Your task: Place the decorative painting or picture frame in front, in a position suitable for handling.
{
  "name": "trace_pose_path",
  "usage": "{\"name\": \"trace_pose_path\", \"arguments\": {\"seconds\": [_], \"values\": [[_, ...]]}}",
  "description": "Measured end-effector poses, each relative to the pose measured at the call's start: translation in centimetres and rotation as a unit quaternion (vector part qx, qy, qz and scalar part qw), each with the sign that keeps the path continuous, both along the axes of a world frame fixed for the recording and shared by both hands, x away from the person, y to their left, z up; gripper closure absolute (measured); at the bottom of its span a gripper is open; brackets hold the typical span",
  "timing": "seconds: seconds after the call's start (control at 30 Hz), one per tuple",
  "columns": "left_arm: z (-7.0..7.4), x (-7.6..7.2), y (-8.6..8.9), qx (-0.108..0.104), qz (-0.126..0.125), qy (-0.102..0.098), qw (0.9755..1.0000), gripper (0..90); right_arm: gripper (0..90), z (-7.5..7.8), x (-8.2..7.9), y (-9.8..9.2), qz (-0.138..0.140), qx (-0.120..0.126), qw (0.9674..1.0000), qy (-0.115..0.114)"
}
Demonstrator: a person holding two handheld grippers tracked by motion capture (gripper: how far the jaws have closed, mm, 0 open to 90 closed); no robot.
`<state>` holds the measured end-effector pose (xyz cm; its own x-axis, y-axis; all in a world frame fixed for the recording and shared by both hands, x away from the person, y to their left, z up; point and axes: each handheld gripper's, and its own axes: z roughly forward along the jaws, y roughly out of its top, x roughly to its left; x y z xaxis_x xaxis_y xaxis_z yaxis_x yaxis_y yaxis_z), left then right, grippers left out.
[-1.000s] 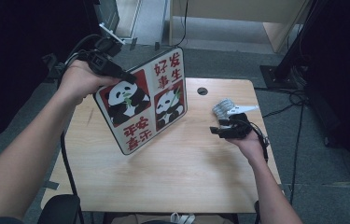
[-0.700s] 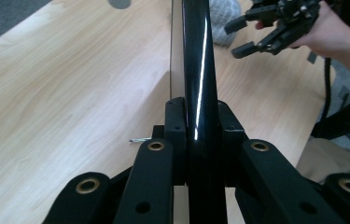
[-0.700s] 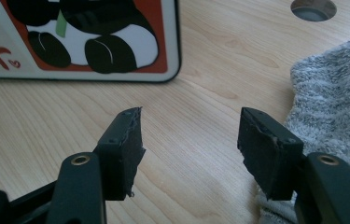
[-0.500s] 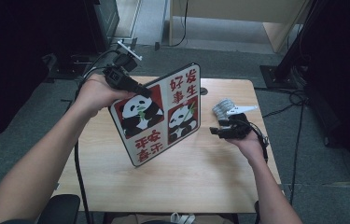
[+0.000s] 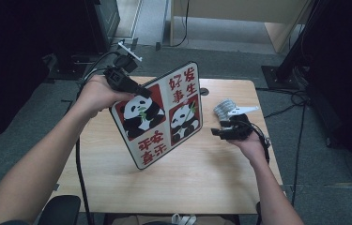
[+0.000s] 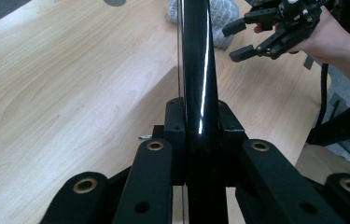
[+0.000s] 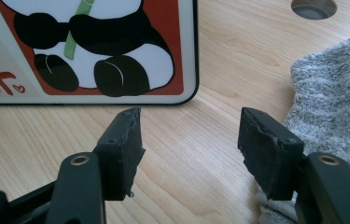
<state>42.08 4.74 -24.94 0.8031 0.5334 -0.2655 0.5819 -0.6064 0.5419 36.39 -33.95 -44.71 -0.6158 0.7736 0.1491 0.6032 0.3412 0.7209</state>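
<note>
Panda board [image 5: 162, 115] is pinched at its upper edge in my left gripper [image 5: 136, 89], tilted above the wooden table [image 5: 202, 178], lower corner near the tabletop. My right gripper [image 5: 221, 131] hovers low with jaws spread wide, nothing between them, just beside a grey fuzzy cloth [image 7: 336, 84].

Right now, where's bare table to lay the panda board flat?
Free: the near half of the table, from the panda board to the front edge, and the left strip under the left gripper. Crowded: right side, with the grey cloth and right gripper.
</note>
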Motion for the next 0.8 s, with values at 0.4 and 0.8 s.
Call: {"name": "trace_pose_path", "arguments": {"seconds": [0.4,0.8], "values": [[-0.29,0.22,-0.4,0.011,-0.017,0.019,0.9996,68.0,39.8,-0.13,0.02,0.2,0.006,-0.004,1.0,0.003],[0.08,0.03,-0.02,-0.021,-0.012,0.019,0.9995,55.0,39.8,-0.07,0.02,0.09,0.004,0.0,1.0,0.002]]}}
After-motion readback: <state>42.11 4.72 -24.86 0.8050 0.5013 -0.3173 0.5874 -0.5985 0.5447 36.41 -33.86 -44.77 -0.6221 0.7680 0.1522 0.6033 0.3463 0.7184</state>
